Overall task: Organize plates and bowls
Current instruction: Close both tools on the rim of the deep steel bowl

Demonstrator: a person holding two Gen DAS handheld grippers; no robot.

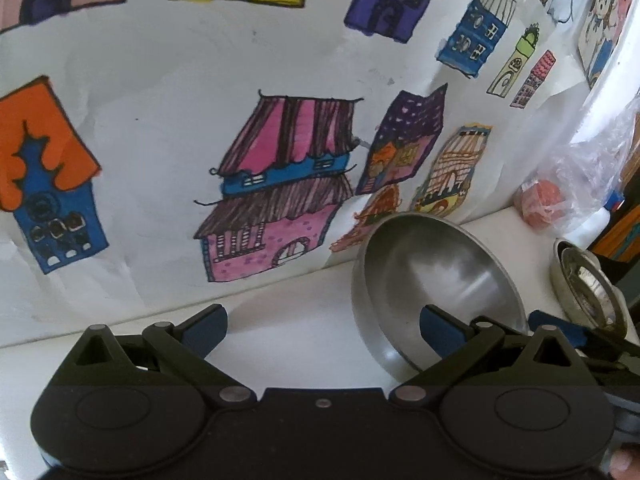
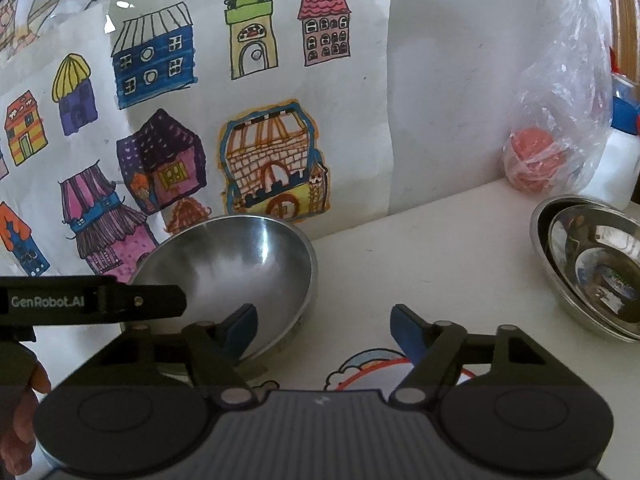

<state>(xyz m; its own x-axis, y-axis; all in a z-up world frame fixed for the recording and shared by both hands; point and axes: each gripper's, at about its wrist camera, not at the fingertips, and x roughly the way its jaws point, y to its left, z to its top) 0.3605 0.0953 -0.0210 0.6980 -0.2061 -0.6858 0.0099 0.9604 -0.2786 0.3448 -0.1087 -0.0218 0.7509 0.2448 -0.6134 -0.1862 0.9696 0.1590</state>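
Observation:
A large steel bowl (image 1: 436, 276) stands tilted on the white table near the wall; it also shows in the right wrist view (image 2: 240, 264). My left gripper (image 1: 322, 332) is open, its right finger just in front of the bowl, nothing between the jaws. My right gripper (image 2: 322, 328) is open and empty; its left finger overlaps the bowl's near rim. A stack of smaller steel bowls (image 2: 592, 268) sits at the right; it shows at the right edge of the left wrist view (image 1: 588, 288). The left gripper's side (image 2: 92, 300) shows at the left of the right wrist view.
The wall behind carries paper drawings of coloured houses (image 1: 280, 188). A clear plastic bag with a red round thing (image 2: 532, 160) lies at the back right. A white bottle with a blue part (image 2: 620, 152) stands beside it. A rainbow sticker (image 2: 368, 368) marks the table (image 2: 440, 248).

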